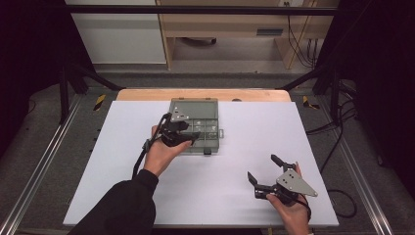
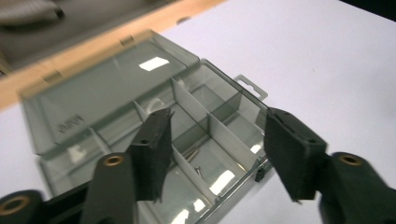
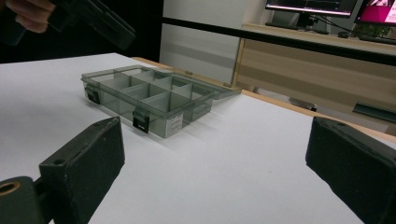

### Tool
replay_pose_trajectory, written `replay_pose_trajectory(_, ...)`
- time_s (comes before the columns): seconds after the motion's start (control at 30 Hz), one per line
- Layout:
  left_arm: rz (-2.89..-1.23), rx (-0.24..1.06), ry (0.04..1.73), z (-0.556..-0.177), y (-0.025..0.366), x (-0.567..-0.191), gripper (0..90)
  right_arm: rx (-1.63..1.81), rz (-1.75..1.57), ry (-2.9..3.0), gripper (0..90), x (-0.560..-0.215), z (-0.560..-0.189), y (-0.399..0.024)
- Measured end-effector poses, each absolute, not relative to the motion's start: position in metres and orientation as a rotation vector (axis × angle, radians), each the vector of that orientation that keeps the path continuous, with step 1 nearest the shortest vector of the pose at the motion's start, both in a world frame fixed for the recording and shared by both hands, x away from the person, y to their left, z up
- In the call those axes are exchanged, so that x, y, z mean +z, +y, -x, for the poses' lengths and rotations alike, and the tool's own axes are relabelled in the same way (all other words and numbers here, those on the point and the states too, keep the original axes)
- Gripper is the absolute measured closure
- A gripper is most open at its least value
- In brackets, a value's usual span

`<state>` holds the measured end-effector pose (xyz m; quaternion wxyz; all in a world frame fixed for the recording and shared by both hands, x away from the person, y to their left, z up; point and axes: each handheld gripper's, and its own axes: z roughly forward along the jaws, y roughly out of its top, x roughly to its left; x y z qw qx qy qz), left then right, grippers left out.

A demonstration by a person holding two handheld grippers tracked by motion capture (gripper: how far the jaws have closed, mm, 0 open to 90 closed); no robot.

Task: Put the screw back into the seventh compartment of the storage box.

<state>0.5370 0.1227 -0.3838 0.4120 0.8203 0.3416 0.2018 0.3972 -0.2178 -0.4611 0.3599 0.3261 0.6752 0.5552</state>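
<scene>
Box: I see a smoky clear plastic compartment box (image 1: 195,128) lying open at the far middle of the desk (image 1: 122,166), its lid (image 2: 109,91) folded flat behind it toward the wooden edge.
Contents: a few small metal bits, screws I think, sit in one middle compartment (image 2: 194,156); the left gripper view is too blurred for me to be sure.
Left tool: my left tool (image 1: 180,133) hangs over the near left part of the box, jaws spread wide with nothing between them.
Right tool: my right tool (image 1: 264,172) is well apart from the box, low over bare desk at the near right, jaws wide apart and empty.
Handling: I judge the box light, stiff and slick-walled, so it may skate on the smooth white sheet if pushed from one side.
Where to hold: I would pinch a thin outer wall or a divider, or clamp the front edge near a black latch (image 3: 140,122), not the hinged lid, which looks likely to flex.
Risk: tilting it would spill the small parts.
</scene>
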Motion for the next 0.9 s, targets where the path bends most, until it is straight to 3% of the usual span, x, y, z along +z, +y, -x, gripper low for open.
replay_pose_trajectory(0.2,-2.014,0.535,0.818,-0.515,0.139,-0.377,15.1,1.434,-0.841,1.738,4.1,-0.461,-0.397,-0.217)
replay_pose_trajectory(0.3,-1.968,0.548,0.804,-0.503,0.154,-0.379,10.2,1.431,-0.844,1.74,4.1,-0.461,-0.397,-0.218)
replay_pose_trajectory(0.9,-1.812,0.605,0.738,-0.455,0.234,-0.399,5.0,1.436,-0.856,1.731,3.6,-0.46,-0.398,-0.219)
